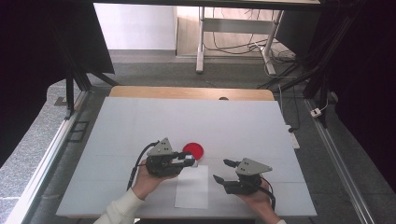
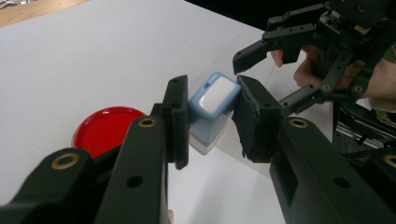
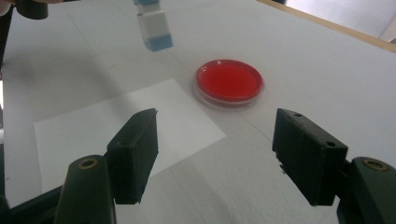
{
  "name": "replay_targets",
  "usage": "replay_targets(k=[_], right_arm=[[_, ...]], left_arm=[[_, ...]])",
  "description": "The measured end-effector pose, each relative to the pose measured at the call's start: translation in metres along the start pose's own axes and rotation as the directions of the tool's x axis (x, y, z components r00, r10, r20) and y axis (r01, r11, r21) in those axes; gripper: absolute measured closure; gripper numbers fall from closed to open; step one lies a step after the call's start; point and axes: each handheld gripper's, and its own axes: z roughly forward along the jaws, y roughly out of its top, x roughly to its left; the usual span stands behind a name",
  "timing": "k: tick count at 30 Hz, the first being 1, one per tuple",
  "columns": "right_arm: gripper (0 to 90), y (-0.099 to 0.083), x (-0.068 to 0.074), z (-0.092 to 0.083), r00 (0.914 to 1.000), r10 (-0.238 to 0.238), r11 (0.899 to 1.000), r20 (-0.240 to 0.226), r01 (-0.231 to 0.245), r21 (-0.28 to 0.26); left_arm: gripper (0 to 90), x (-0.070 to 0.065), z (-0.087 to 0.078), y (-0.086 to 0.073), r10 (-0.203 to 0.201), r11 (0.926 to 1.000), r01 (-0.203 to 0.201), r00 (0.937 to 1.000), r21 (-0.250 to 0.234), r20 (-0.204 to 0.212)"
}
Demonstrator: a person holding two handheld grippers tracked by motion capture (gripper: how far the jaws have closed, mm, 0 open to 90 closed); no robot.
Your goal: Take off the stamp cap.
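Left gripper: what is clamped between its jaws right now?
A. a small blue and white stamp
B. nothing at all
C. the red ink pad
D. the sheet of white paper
A. In the left gripper view the left gripper has both pads pressed on the sides of the small blue and white stamp, while the red ink pad lies apart on the table.

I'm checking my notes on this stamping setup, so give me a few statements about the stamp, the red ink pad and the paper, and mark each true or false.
1. The left gripper clamps the blue and white stamp. True.
2. The right gripper holds the red ink pad. False: its jaws stand open with nothing between them.
3. The stamp rests on the sheet of paper. False: it is held above the table.
4. The ink pad lies beside the paper, not on it. True.
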Motion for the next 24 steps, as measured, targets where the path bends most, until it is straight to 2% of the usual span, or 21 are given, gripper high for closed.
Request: replay_targets(k=[8,12,20,24], right_arm=[[34.4,0.010,0.011,0.016,0.9992,-0.025,1.000,-0.033,0.025,0.004],[36.0,0.017,0.023,0.027,0.9964,-0.082,0.997,-0.023,0.082,0.015],[40.1,0.023,0.030,0.040,0.9967,-0.076,0.997,-0.029,0.076,0.025],[42.5,0.027,0.036,0.045,0.9955,-0.092,0.996,-0.022,0.092,0.019]], left_arm=[[66.4,-0.002,0.001,0.001,-0.001,1.0000,0.001,1.0000,-0.003,0.009],[66.5,-0.002,0.001,0.001,-0.005,1.0000,0.005,0.9999,-0.007,0.010],[66.5,-0.003,0.003,0.001,-0.004,1.0000,0.004,0.9999,-0.002,0.014],[66.5,-0.003,0.003,0.001,-0.004,1.0000,0.004,1.0000,-0.002,0.009]])
